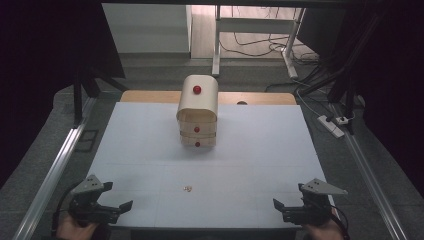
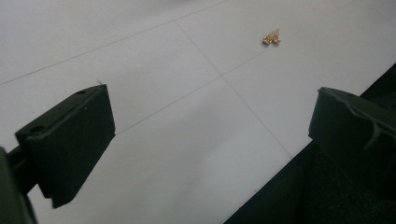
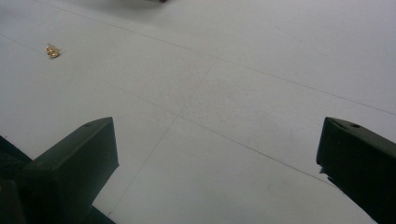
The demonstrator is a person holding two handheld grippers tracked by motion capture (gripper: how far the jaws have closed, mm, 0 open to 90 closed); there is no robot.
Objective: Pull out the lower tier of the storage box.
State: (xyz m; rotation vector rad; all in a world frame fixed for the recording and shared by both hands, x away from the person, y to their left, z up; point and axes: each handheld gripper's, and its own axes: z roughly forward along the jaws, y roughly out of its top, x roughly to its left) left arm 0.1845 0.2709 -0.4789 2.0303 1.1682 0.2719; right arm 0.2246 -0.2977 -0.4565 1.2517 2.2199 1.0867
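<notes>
Gold trinket, a very small shiny piece, maybe an earring, lies on the white worktop in front of the wooden drawer box, between the two tools. Left of the trinket, the left tool rests with its jaws spread and empty. Right of the trinket, the right tool also stands spread, holding nothing. I think the piece could easily slide away or flip if one jaw touches it first, because it is so small and flat.

A lab: framed test table, floor cables, power strip.
</notes>
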